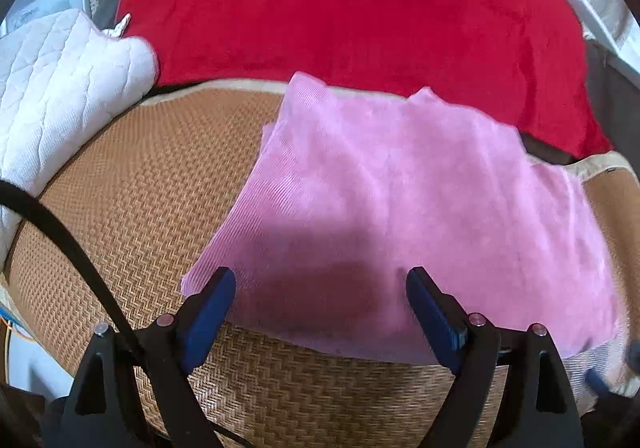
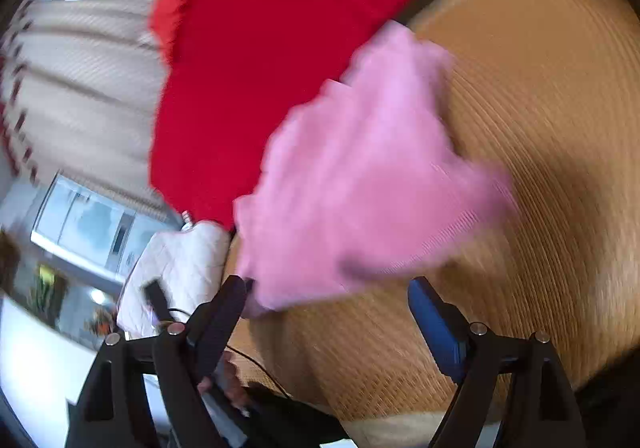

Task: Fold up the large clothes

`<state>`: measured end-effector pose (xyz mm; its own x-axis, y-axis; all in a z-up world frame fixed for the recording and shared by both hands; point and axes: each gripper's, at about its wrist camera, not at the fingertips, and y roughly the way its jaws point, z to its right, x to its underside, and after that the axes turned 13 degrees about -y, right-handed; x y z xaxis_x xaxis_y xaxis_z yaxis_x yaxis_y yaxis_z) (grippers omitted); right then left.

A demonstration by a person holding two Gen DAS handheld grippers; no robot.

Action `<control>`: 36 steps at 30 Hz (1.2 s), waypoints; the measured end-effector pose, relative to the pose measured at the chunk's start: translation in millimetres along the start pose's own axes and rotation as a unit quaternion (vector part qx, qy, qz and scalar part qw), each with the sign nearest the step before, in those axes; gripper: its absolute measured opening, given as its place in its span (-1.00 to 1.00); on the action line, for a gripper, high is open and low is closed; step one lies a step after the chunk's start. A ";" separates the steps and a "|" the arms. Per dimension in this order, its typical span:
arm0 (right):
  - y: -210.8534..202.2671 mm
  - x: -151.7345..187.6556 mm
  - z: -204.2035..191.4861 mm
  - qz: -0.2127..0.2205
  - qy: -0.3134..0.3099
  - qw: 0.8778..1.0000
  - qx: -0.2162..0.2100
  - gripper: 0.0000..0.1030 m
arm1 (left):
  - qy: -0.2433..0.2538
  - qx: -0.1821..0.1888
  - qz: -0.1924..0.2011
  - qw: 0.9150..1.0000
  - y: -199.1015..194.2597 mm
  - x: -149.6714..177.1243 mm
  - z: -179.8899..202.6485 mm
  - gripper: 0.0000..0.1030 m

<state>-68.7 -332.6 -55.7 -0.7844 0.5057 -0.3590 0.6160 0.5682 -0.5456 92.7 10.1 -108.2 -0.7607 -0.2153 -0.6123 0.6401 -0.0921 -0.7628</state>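
Observation:
A pink garment point(image 1: 400, 188), folded into a rough rectangle, lies flat on a woven straw mat point(image 1: 140, 188). My left gripper point(image 1: 320, 276) hovers over the garment's near edge, open wide, with only the cloth's surface below the gap. The right wrist view is blurred. In it the pink garment point(image 2: 360, 176) lies ahead on the mat point(image 2: 540, 128). My right gripper point(image 2: 328, 282) is open, and the garment's near corner sits close to the left finger's tip. No pad presses on the cloth.
A big red cloth point(image 1: 340, 8) covers the far side and borders the pink garment; it appears too in the right wrist view point(image 2: 260, 48). A white quilted pillow point(image 1: 60, 80) lies at the left. A black cable point(image 1: 60, 228) crosses the mat's left part.

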 end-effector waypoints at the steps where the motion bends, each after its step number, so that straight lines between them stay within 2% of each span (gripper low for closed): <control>1: 1.9 0.5 9.0 0.002 0.021 1.000 0.002 0.69 | 0.007 0.005 0.005 1.000 -5.3 -0.6 3.8 0.70; 5: 0.2 -15.4 25.0 0.035 0.062 0.997 -0.001 0.69 | 0.027 0.011 0.020 0.999 -17.0 -3.0 18.2 0.70; 9: 18.5 -32.3 27.6 0.033 0.070 0.997 0.008 0.65 | 0.039 0.011 0.014 0.999 -9.7 -3.3 32.2 0.70; 10: 20.9 -35.1 25.9 0.036 0.064 0.997 0.015 0.52 | 0.045 0.010 0.012 0.999 -6.8 -2.5 35.8 0.70; 11: 23.8 -37.8 23.5 0.034 0.053 0.997 0.033 0.08 | 0.050 0.007 0.010 0.999 -5.3 -0.4 38.0 0.70; 13: 34.6 -42.0 18.2 0.008 0.024 0.997 0.069 -0.65 | 0.064 0.002 0.005 0.998 -1.4 1.8 43.7 0.70; 15: 28.4 -43.7 -1.4 0.013 -0.030 0.995 0.099 -0.73 | 0.076 -0.004 0.012 0.997 -2.2 2.8 48.2 0.70; 17: 17.9 -43.0 -30.3 0.028 -0.096 0.986 0.135 -0.74 | 0.079 -0.007 0.025 0.997 -3.5 1.2 50.7 0.70; 19: 22.7 -42.5 -33.2 0.021 -0.118 0.980 0.158 -0.74 | 0.078 -0.007 0.023 0.997 -1.3 -1.9 54.3 0.70; 21: 39.2 -33.0 -16.7 -0.003 -0.093 0.983 0.158 -0.61 | 0.083 -0.008 0.018 0.996 3.4 -3.0 59.6 0.70; 22: 41.3 -30.7 -6.2 -0.007 -0.072 0.987 0.142 -0.51 | 0.088 -0.011 0.019 0.996 5.2 -3.0 62.6 0.70; 24: 32.2 -30.0 6.7 0.009 -0.037 0.995 0.096 -0.16 | 0.099 -0.013 0.018 0.995 12.1 -2.1 68.9 0.70; 25: 26.1 -32.3 7.1 0.016 -0.032 0.996 0.078 0.51 | 0.102 -0.014 0.014 0.995 14.5 -1.1 71.0 0.70; 26: 19.6 -33.6 6.7 0.023 -0.029 0.997 0.074 0.81 | 0.107 -0.017 0.007 0.994 20.4 -0.1 73.5 0.70; 28: 4.7 -36.5 8.1 0.037 -0.027 0.997 0.063 0.81 | 0.104 -0.018 0.007 0.994 27.2 1.6 72.5 0.70; 31: -9.3 -45.1 24.2 0.036 -0.003 0.999 0.037 0.81 | 0.082 -0.009 0.000 0.997 31.7 -0.1 65.8 0.76; 34: -12.9 -75.5 41.3 0.033 -0.011 0.998 0.043 0.81 | 0.074 -0.006 -0.003 0.997 35.0 -1.7 63.3 0.80; 36: 5.4 -102.0 57.7 0.011 0.001 1.000 0.021 0.81 | 0.079 -0.009 0.001 0.997 35.7 0.0 64.6 0.81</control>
<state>10.5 -418.6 -65.6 -0.7701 0.5197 -0.3699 0.6300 0.5286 -0.5689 122.5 -55.9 -122.0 -0.7676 -0.0601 -0.6381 0.6409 -0.0749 -0.7640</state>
